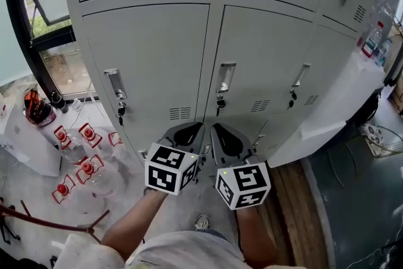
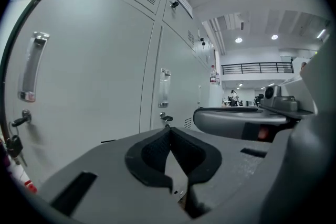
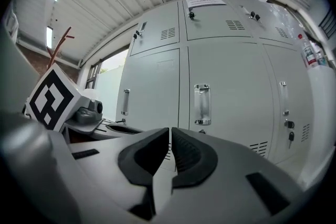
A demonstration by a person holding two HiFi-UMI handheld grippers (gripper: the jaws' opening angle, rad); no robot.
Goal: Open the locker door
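Head view, locker door: the middle lower locker door [image 1: 264, 53] of the grey bank is seen shut, flush with the doors beside it.
Head view, handle: a bright handle [image 1: 225, 77] is fixed upright near the left edge of the locker door, and a key [image 1: 219, 104] hangs just under it.
Head view, left gripper: the left gripper [image 1: 196, 129] is held low in front of the locker door's left edge, apart from it.
Head view, right gripper: the right gripper [image 1: 217, 129] is held just beside the left one, below the handle and not touching the locker door.
Head view, bottles: red-capped bottles [image 1: 88, 168] are seen on the floor well to the left of the locker door, under a window [image 1: 56, 60].
Left gripper view, jaws: the tips are brought together and nothing is clamped.
Left gripper view, neighbouring door: the neighbouring door [image 2: 89, 71], left of the locker door, fills the left side and is shut too.
Right gripper view, jaws: the pads are closed with only a thin slit left between them, and they are empty.
Right gripper view, locker door: it is seen straight ahead above the jaw tips, with the handle upright.
Right gripper view, marker cube: the left gripper's marker cube [image 3: 52, 99] is seen far left of the locker door.
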